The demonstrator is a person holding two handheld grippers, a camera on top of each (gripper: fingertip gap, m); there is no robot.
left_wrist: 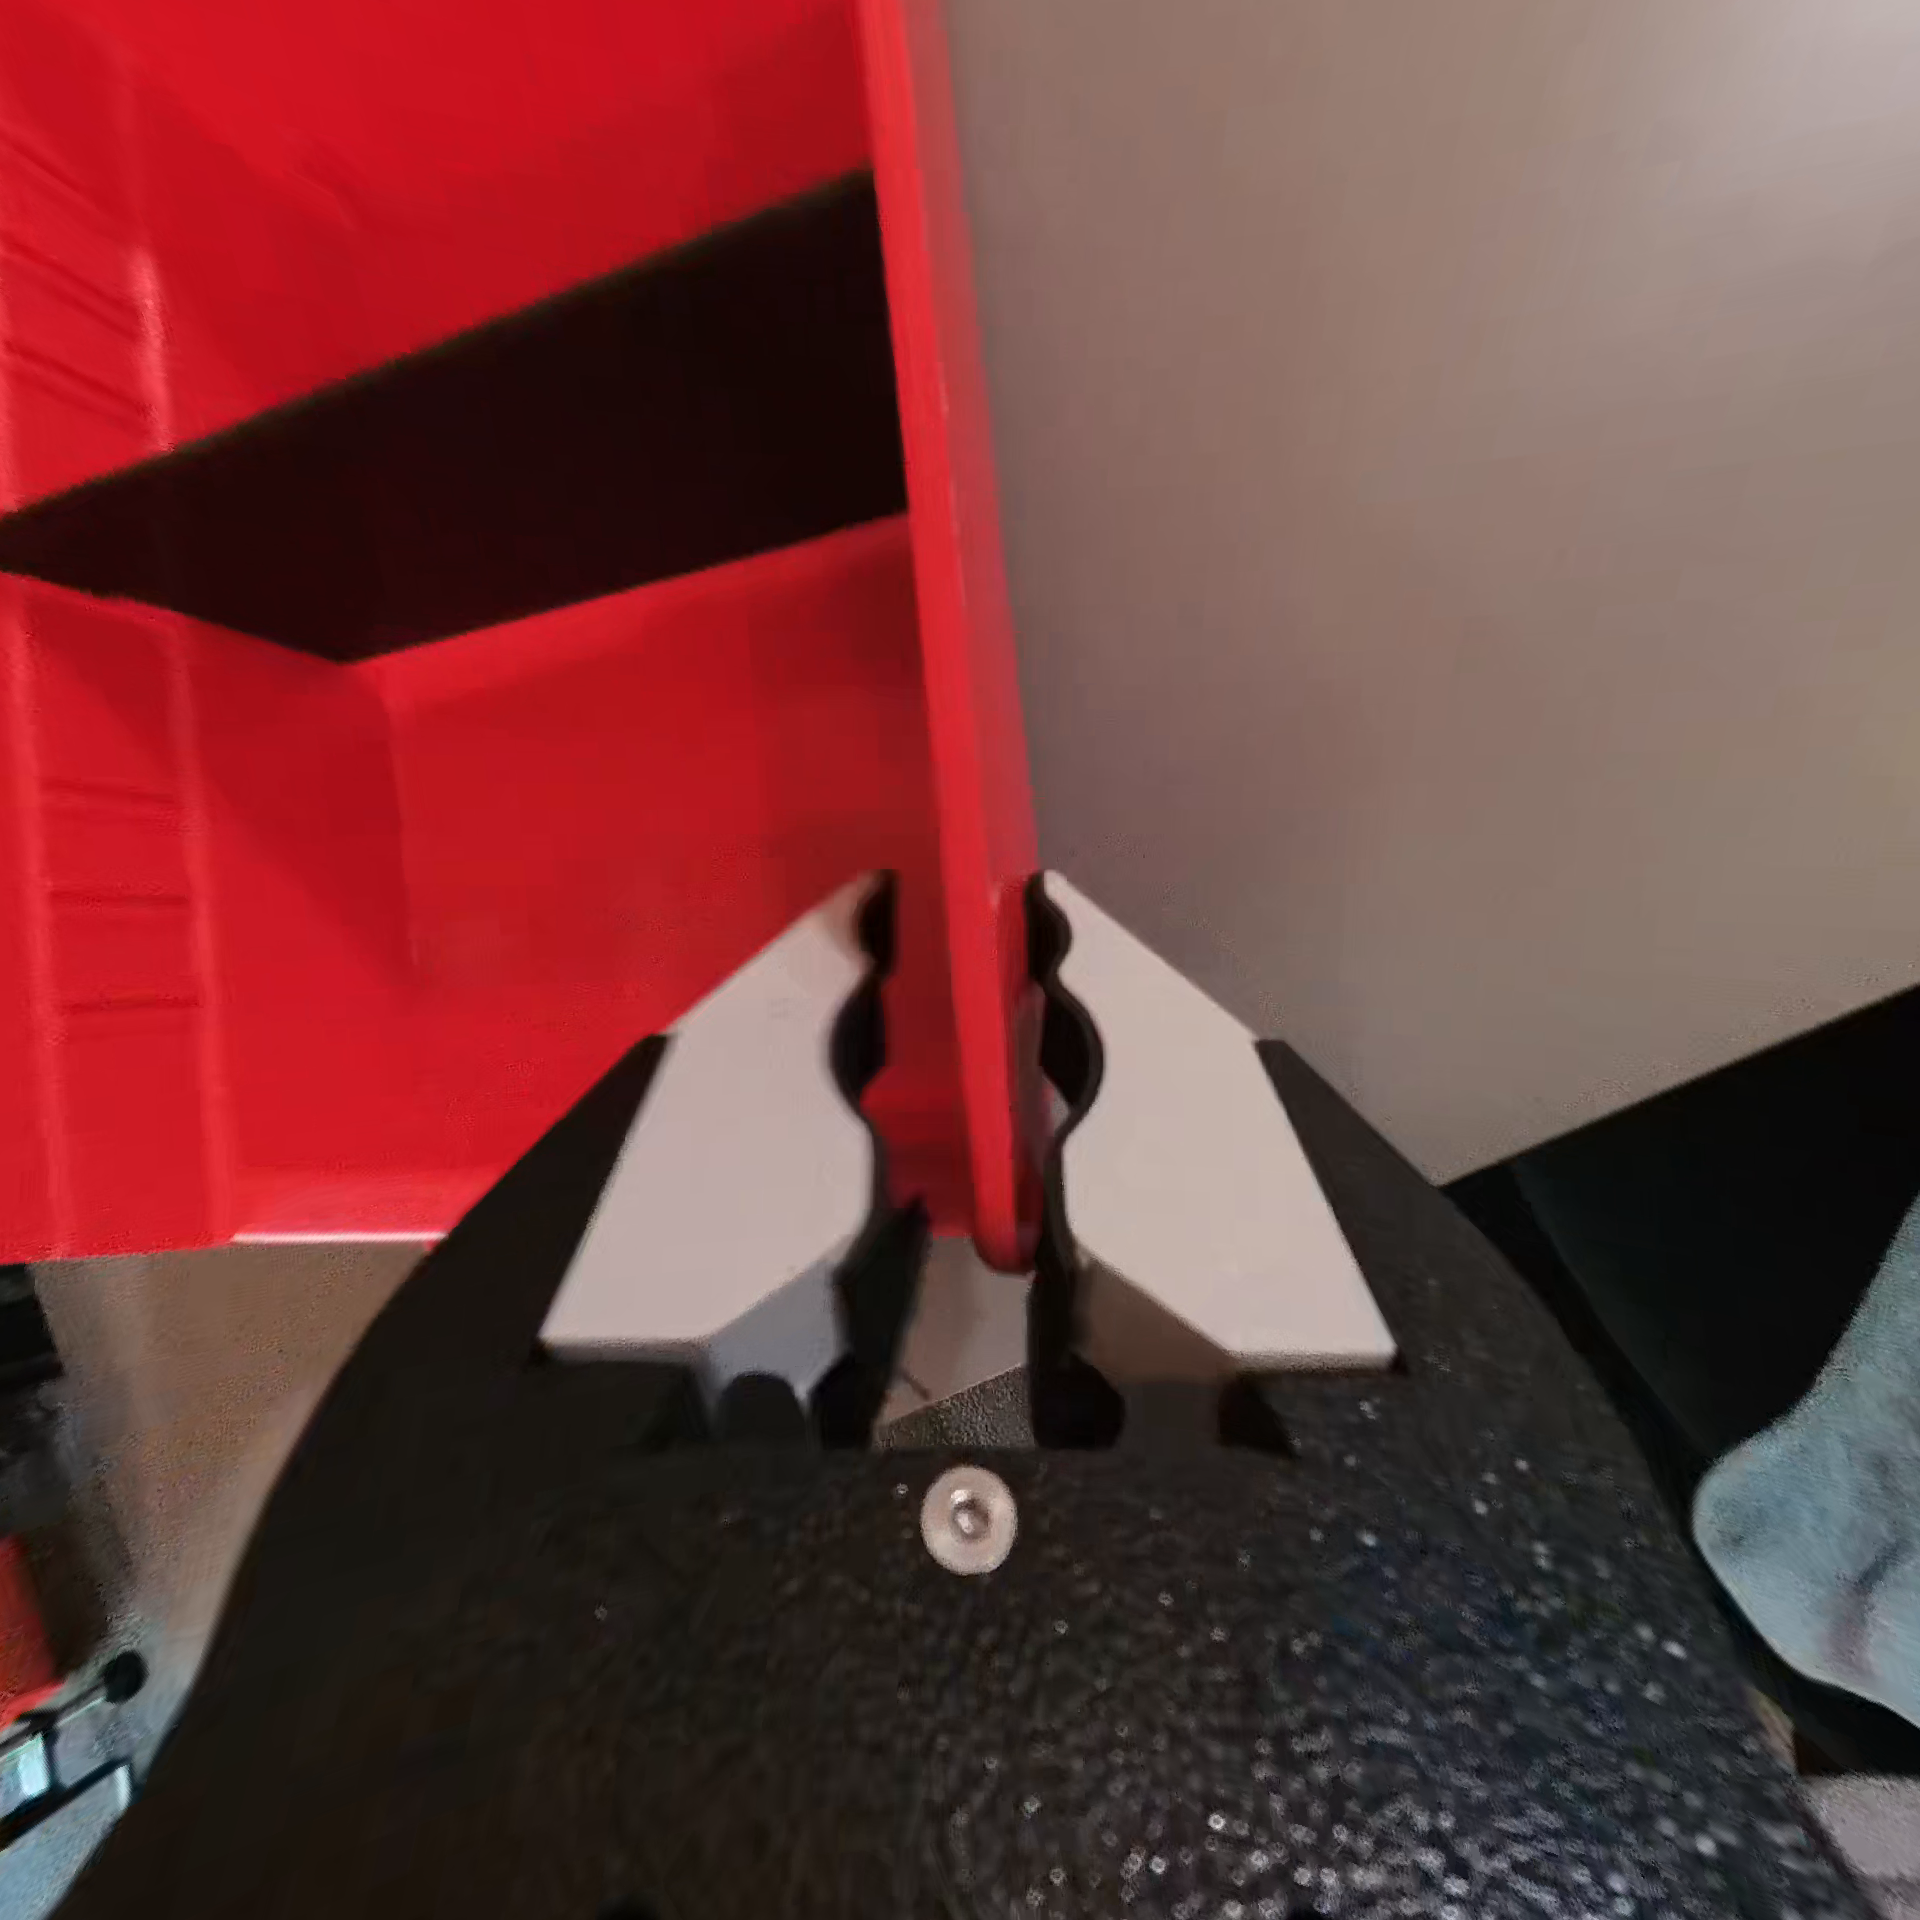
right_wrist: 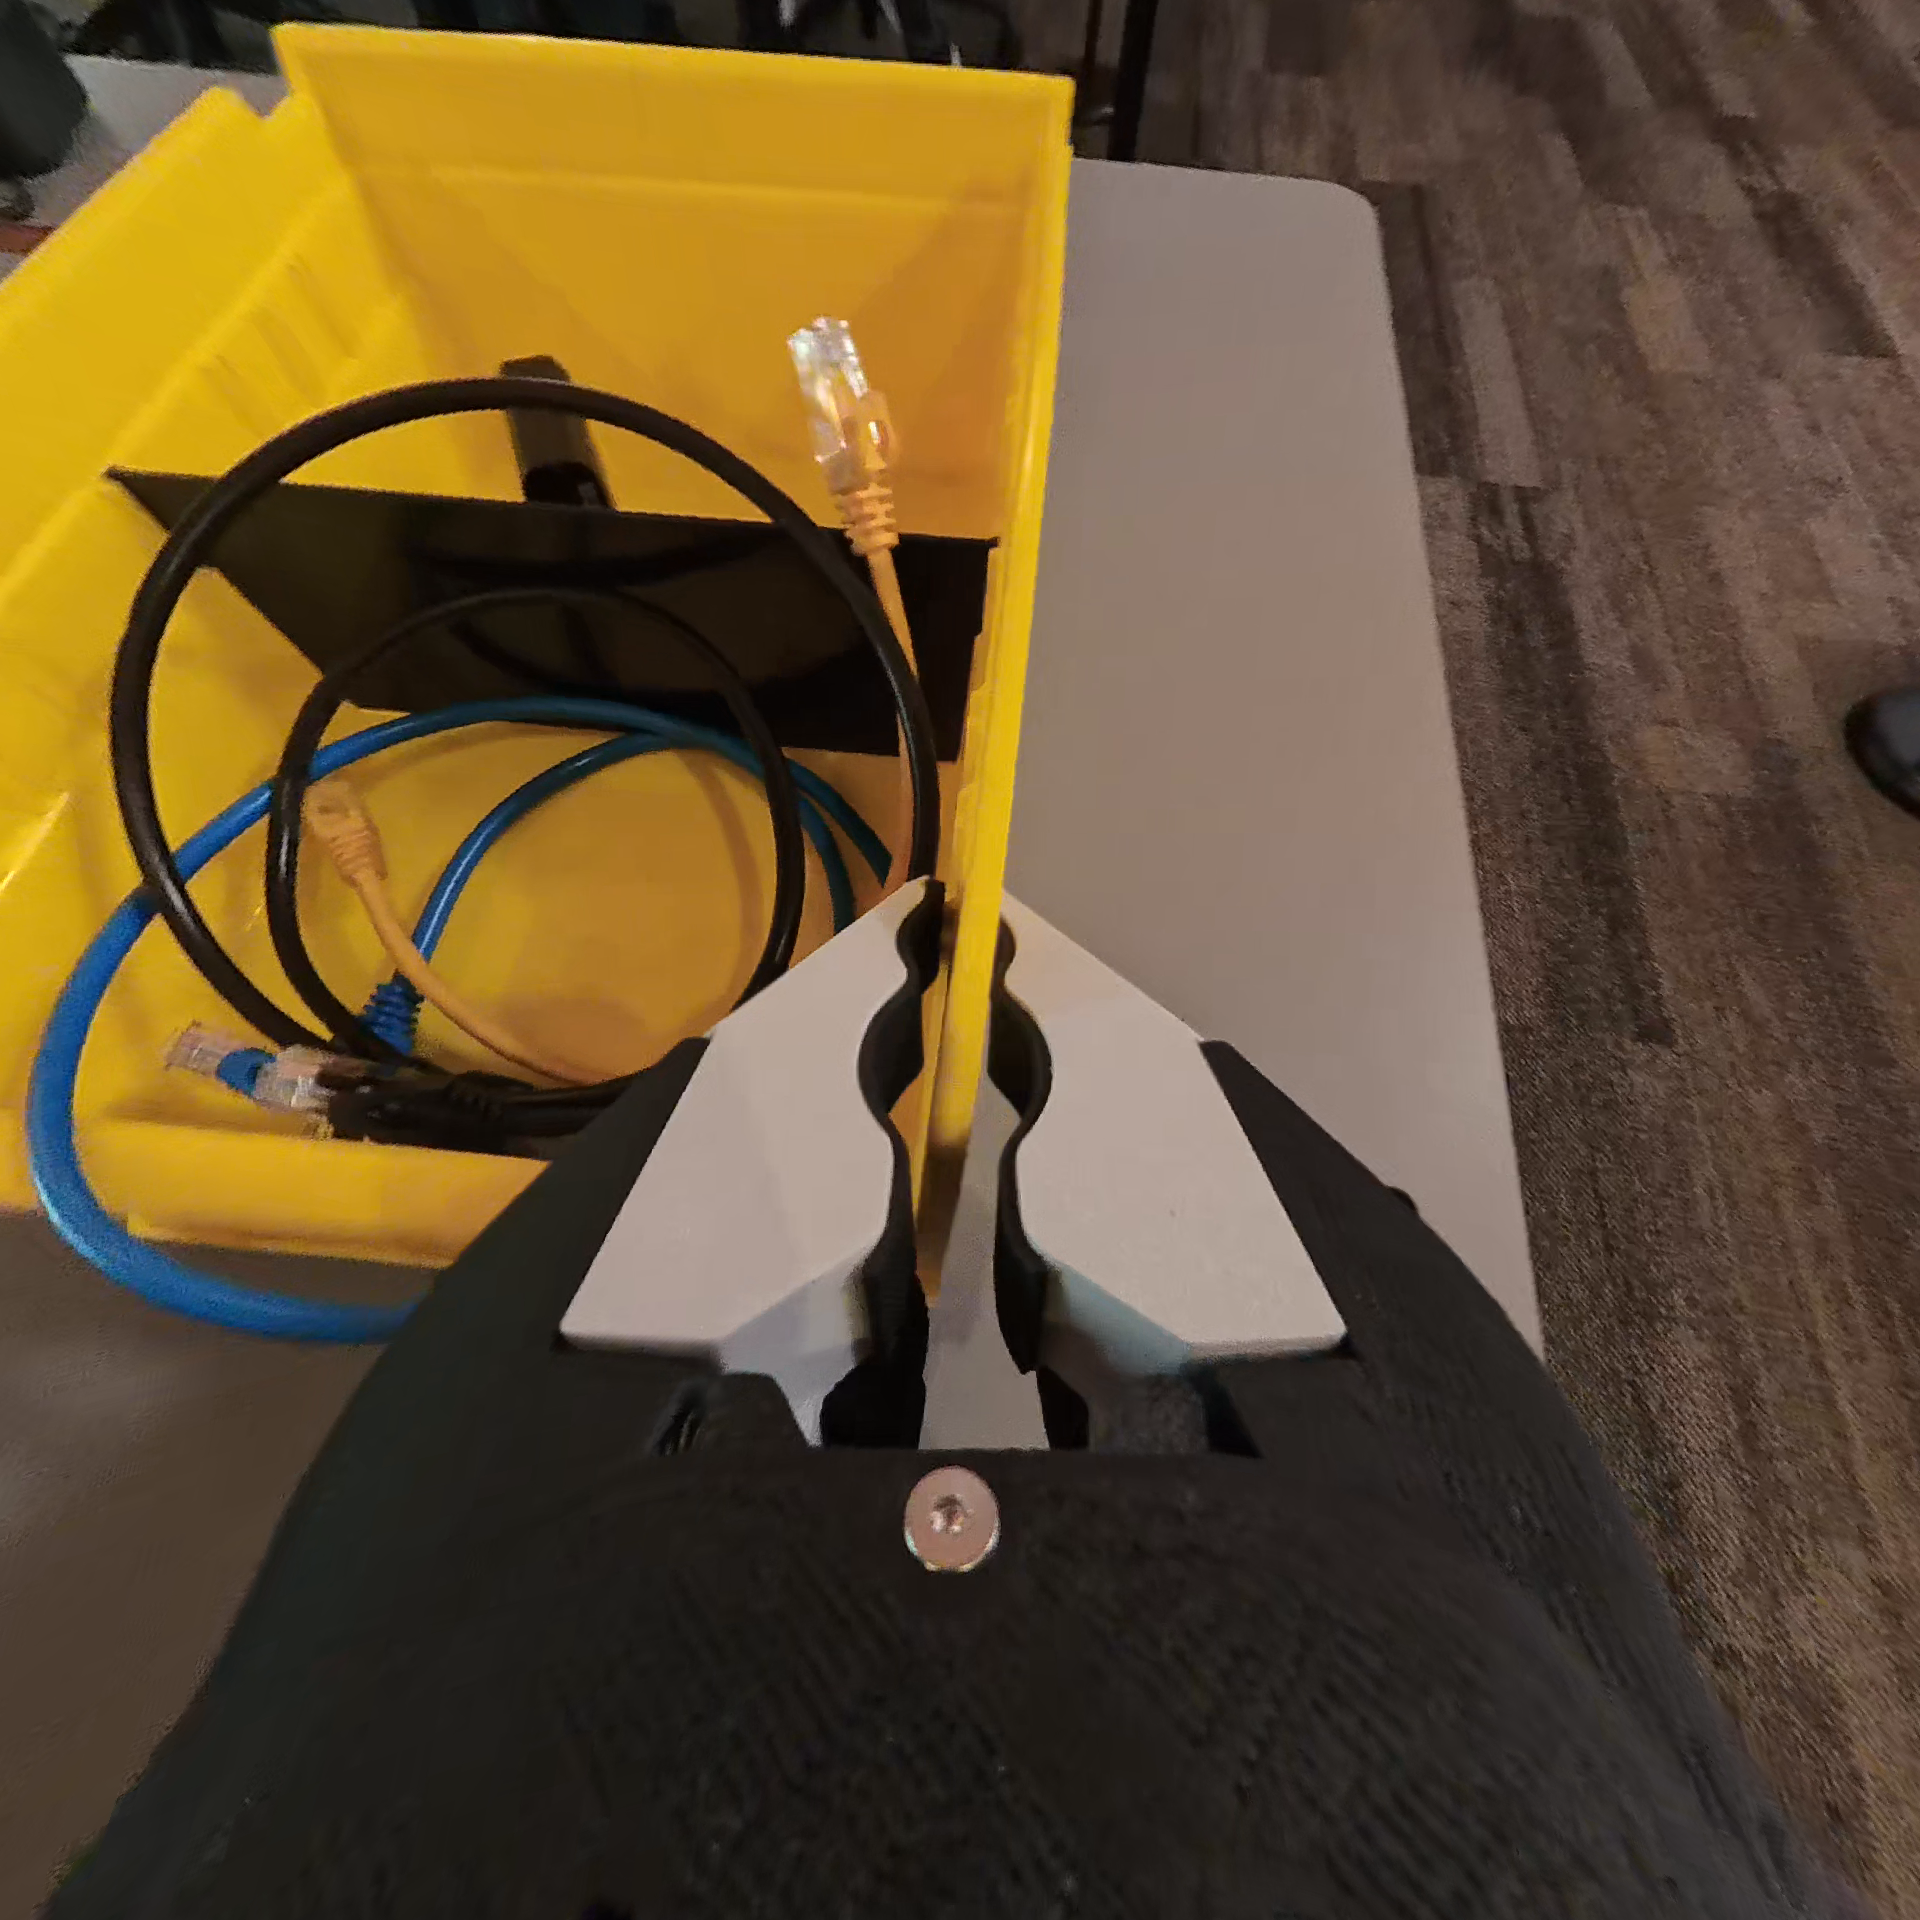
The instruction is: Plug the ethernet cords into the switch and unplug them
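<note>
Left gripper point(left_wrist: 956, 1070) fills the near frame: black body, grey fingers point(left_wrist: 748, 1122), pressed together on the right side wall of a red bin point(left_wrist: 956, 623). The wall runs up between the wavy pads. Inside the red bin, left of that wall, a black divider point(left_wrist: 468, 488) crosses it. Beige surface to the right of the wall; a grey cloth-like thing point(left_wrist: 1818, 1538) at the far right edge, blurred.

Right gripper point(right_wrist: 961, 1049) nearly closed around the right side wall of a yellow bin point(right_wrist: 1023, 520); contact on both pads is hard to confirm. Inside the yellow bin, left of the gripped wall: a black ethernet cord point(right_wrist: 520, 416) coiled in loops, a blue ethernet cord point(right_wrist: 62, 1091) spilling over the front lip, a yellow ethernet cord point(right_wrist: 883, 561) with its clear plug sticking up against the wall. A black divider point(right_wrist: 582, 613) stands behind the coils, with a dark object point(right_wrist: 545, 431) past it. The switch cannot be identified. The yellow bin sits on a grey table point(right_wrist: 1247, 727); wood-look floor point(right_wrist: 1662, 520) beyond.
</note>
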